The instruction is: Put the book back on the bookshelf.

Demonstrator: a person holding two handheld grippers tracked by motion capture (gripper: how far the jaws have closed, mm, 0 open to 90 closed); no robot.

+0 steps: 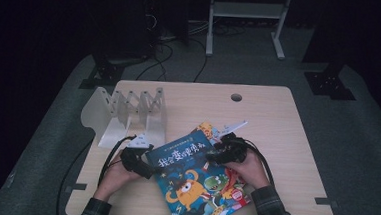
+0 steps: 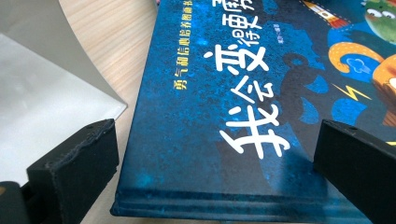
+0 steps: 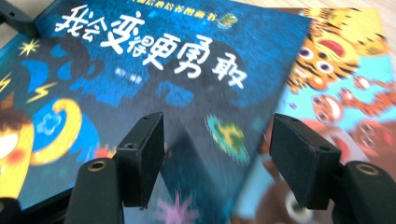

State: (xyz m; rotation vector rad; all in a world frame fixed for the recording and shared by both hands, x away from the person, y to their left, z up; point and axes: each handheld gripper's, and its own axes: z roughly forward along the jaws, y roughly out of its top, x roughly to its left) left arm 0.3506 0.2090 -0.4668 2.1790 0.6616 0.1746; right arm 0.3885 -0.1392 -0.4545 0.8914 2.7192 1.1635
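Note:
A blue picture book (image 1: 194,173) with white lettering and an orange monster lies slanted on the wooden table (image 1: 277,123). It rests on a second book (image 1: 212,130) with tigers on its cover, which sticks out at the blue one's far and right edges. My left gripper (image 1: 149,170) is at the blue book's near left corner. In the left gripper view its jaws (image 2: 215,140) stand wide apart, straddling the spine corner of the blue book (image 2: 224,93). My right gripper (image 1: 215,154) hovers open over the book's far right part, and its jaws (image 3: 217,123) straddle the blue cover's (image 3: 154,70) edge beside the tiger book (image 3: 345,70).
A white zigzag file rack (image 1: 133,109) stands at the table's left, its base (image 2: 37,93) close to my left jaw. A cable hole (image 1: 236,97) sits near the far edge. Cables trail from both grippers. Dark floor and stands surround the table.

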